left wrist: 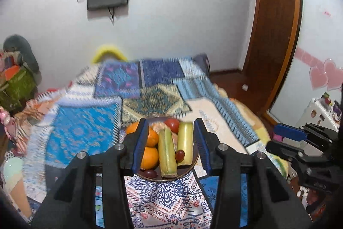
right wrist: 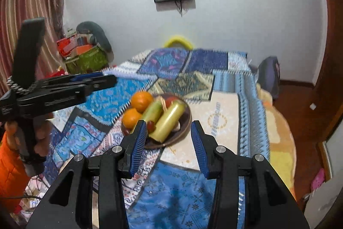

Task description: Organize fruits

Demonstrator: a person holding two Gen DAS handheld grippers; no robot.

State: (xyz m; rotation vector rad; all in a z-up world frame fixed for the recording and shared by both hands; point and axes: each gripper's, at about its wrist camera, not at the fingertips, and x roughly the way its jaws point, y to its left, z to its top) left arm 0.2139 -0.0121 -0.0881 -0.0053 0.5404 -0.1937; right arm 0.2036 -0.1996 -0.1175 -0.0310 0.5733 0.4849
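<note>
Black arms of the left gripper sit closest, blue pads apart with nothing pinched; the right gripper is parted and empty too. All the fruit already lies in the brown bowl on the patchwork bed cover: oranges, green sticks, a red tomato, dark grapes. Best, I think, to back both away slowly; do not bump the bowl.

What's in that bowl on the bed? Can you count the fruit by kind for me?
Oranges: 3
Green cane-like sticks: 2
Tomato: 1
Grapes: 2
Total: 8 visible in the bowl; more may be hidden beneath.
</note>
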